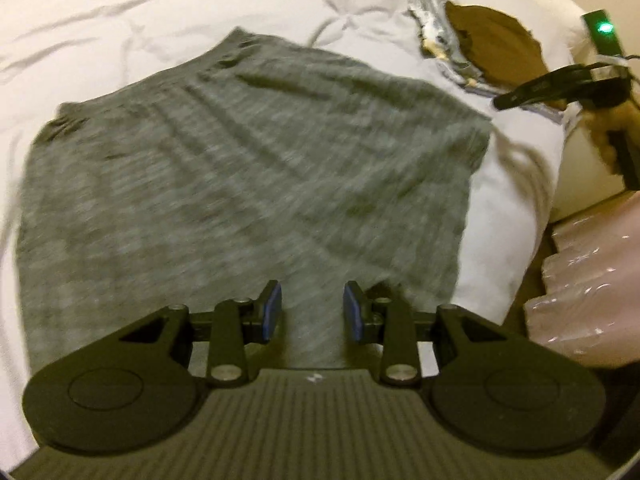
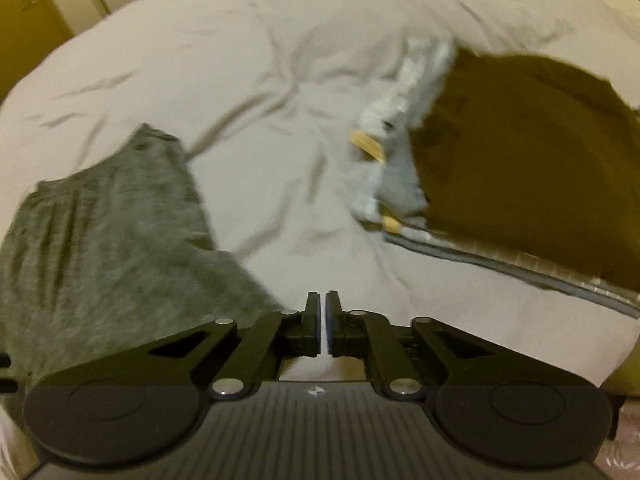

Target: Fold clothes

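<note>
In the left wrist view, our left gripper (image 1: 312,311) has its fingers apart, and the grey shirt (image 1: 240,168) lies flat on the white bed (image 1: 120,12) just past them. In the right wrist view, our right gripper (image 2: 322,322) has its fingers together, holding nothing, over the bed (image 2: 280,60), with the grey shirt (image 2: 112,232) to the left.

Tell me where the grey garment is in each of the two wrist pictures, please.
Left wrist view: the grey garment fills the centre, spread flat on the white bedding.
Right wrist view: the grey garment lies at the left edge, only partly in the picture.
Shared landmark: the brown garment, at upper right in both views.
</note>
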Motion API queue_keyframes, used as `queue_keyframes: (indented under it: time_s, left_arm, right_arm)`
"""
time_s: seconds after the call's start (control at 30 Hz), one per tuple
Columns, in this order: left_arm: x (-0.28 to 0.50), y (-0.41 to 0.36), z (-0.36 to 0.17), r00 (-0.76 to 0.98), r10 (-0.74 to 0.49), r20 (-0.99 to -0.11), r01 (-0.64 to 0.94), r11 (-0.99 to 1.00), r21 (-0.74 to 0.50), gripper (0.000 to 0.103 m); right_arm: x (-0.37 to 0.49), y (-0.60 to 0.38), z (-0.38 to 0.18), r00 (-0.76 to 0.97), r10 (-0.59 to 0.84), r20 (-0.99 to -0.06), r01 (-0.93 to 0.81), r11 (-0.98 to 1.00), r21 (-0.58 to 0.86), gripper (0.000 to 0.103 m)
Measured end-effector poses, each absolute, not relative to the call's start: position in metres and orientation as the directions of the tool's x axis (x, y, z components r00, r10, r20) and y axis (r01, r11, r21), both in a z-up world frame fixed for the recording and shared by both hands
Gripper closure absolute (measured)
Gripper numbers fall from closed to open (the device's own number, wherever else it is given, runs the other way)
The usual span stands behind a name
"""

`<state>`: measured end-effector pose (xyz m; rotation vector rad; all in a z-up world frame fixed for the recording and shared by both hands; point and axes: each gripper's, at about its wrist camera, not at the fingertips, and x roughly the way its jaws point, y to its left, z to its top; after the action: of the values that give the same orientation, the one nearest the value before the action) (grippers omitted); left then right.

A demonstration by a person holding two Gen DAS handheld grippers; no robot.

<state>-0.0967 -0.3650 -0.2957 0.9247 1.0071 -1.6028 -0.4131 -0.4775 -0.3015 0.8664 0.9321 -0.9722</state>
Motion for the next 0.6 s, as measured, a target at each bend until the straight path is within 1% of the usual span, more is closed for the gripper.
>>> queue_keyframes:
  time_s: [0.17,0.27,0.37,0.4,0.43,0.5,0.53,0.57,0.6]
  left_arm:
    - [-0.071,-0.344,-0.295,-0.133,-0.323,-0.937,0.988,-0.113,-0.101,0.073]
    - [-0.052,-0.329,-0.294,-0.069,-0.34,-0.938,0.995,-0.09,-0.04,0.071]
    - [-0.031,-0.314,-0.293,-0.006,-0.36,-0.933,0.998,-0.06,0.016,0.062]
    - [-0.021,-0.308,-0.293,0.011,-0.367,-0.93,0.999,-0.045,0.029,0.06]
    - [-0.012,-0.302,-0.294,0.02,-0.374,-0.927,0.999,-0.027,0.033,0.059]
    - [0.011,-0.293,-0.298,0.023,-0.384,-0.923,1.0,0.001,0.024,0.059]
    - [0.022,-0.29,-0.301,0.012,-0.384,-0.923,1.0,0.007,0.009,0.059]
    - [0.033,-0.287,-0.306,-0.003,-0.383,-0.924,1.0,0.011,-0.008,0.059]
    - [0.044,-0.285,-0.31,-0.018,-0.381,-0.924,1.0,0.015,-0.026,0.059]
  right_arm:
    - [-0.377,-0.444,-0.299,0.337,-0.226,-0.914,0.875,0.434,0.215,0.088]
    - [-0.356,-0.423,-0.297,0.372,-0.188,-0.909,0.833,0.499,0.238,0.086]
    - [-0.328,-0.399,-0.295,0.393,-0.165,-0.905,0.8,0.547,0.248,0.084]
    - [-0.317,-0.39,-0.294,0.395,-0.163,-0.904,0.793,0.558,0.246,0.083]
    - [-0.306,-0.381,-0.293,0.398,-0.162,-0.903,0.786,0.568,0.244,0.082]
    - [-0.283,-0.362,-0.292,0.403,-0.158,-0.902,0.771,0.589,0.241,0.074]
    - [-0.272,-0.353,-0.291,0.405,-0.156,-0.901,0.764,0.6,0.239,0.066]
    - [-0.262,-0.344,-0.291,0.404,-0.158,-0.901,0.764,0.6,0.237,0.062]
    - [-0.253,-0.336,-0.293,0.398,-0.162,-0.903,0.774,0.587,0.236,0.062]
